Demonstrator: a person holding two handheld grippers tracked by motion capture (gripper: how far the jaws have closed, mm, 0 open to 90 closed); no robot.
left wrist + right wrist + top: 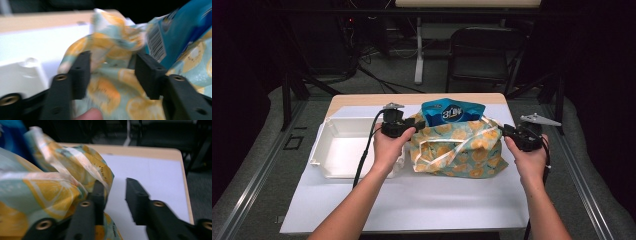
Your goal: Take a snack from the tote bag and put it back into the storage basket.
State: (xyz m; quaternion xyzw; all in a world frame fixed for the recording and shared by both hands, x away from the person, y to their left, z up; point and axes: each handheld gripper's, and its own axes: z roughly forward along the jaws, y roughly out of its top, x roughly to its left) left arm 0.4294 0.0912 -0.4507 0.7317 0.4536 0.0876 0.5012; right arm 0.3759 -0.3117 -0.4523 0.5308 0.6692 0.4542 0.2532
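The pouch (452, 111) sits inside the bag (457, 147); both grippers, left (412, 125) and right (503, 131), part-open, have let go; little remains

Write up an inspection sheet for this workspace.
Surface: white mat on a wooden table.
Job's things: orange-print fabric bag with a blue snack pouch standing out of its top.
Clutter: white tray left of the bag.
Tongs: left tongs open, bag fabric between the jaws; right tongs open at the bag's edge.
Cables: black cable trailing from the left tongs.
Surroundings: folding chair, dark room.
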